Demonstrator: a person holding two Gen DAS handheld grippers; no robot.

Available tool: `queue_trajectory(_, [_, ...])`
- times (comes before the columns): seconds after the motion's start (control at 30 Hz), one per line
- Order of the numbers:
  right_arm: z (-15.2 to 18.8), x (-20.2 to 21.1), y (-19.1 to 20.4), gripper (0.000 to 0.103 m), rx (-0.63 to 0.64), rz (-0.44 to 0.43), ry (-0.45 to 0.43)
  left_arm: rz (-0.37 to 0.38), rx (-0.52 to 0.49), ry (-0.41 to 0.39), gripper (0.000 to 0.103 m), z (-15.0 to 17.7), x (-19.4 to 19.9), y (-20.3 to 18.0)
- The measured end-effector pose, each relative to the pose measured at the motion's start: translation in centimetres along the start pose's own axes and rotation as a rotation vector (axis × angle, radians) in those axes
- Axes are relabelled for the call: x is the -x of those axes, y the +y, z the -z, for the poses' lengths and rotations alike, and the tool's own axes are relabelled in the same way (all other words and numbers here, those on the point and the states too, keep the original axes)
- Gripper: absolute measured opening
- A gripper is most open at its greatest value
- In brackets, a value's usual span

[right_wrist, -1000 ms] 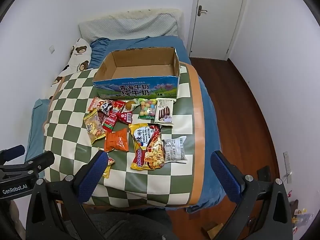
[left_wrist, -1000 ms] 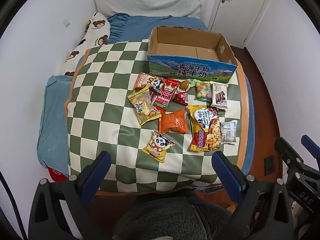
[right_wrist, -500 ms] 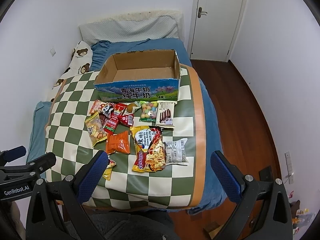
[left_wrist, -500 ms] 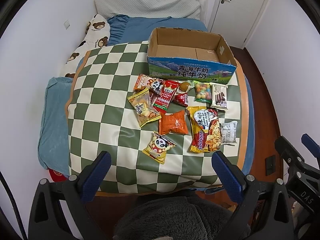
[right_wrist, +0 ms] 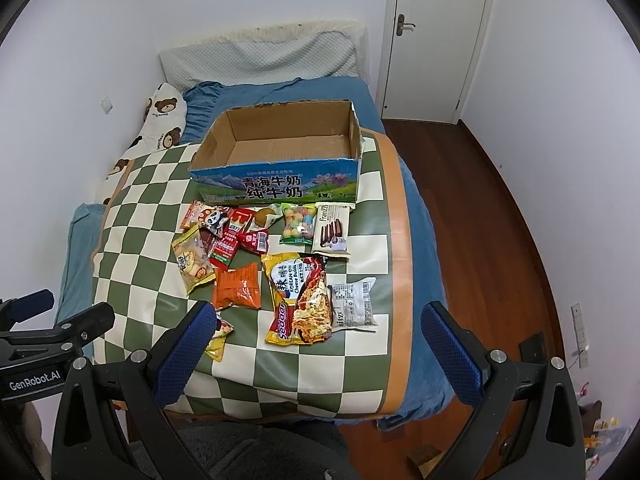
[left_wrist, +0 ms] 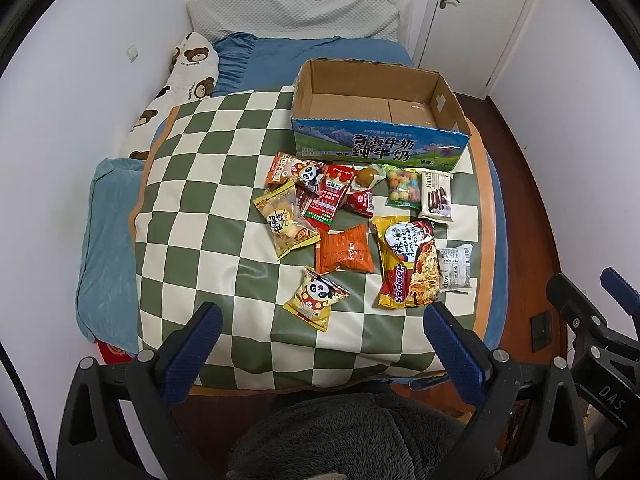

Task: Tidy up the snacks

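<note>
Several snack packets lie on a green-and-white checkered mat (left_wrist: pixel 208 200) on a bed. Behind them stands an empty open cardboard box (left_wrist: pixel 376 120) (right_wrist: pixel 280 160) with a blue printed front. Nearest me are a yellow panda packet (left_wrist: pixel 316 298), an orange packet (left_wrist: pixel 345 250) (right_wrist: pixel 238 288) and a large Sedaap noodle bag (left_wrist: pixel 408 268) (right_wrist: pixel 300 296). A wafer pack (right_wrist: pixel 330 229) and a candy bag (right_wrist: pixel 297 224) lie just before the box. My left gripper (left_wrist: pixel 320 344) and right gripper (right_wrist: pixel 316 340) both hover open over the mat's near edge, holding nothing.
White walls close in on the bed's left side and a bear-print pillow (left_wrist: pixel 188 68) lies there. A wooden floor (right_wrist: pixel 500 220) and a shut white door (right_wrist: pixel 436 40) are on the right. Grey fleece clothing (left_wrist: pixel 352 436) fills the bottom of the left wrist view.
Both grippers have moved slightly forward toward the bed, so the snacks and box sit a little lower and closer in view. Nothing has been picked up.
</note>
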State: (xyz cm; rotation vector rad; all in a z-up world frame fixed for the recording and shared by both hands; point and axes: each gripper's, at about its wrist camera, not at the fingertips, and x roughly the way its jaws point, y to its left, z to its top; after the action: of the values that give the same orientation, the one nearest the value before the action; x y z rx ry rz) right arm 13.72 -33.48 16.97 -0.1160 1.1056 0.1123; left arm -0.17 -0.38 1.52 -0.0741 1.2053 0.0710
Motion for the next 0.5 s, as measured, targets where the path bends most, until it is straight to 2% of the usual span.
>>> queue_trajectory(0.5, [-0.22,0.25,0.07,0.103,0.005,-0.006,-0.004,0.003,0.001,-0.001,0.103,-0.16,0.11,0.07])
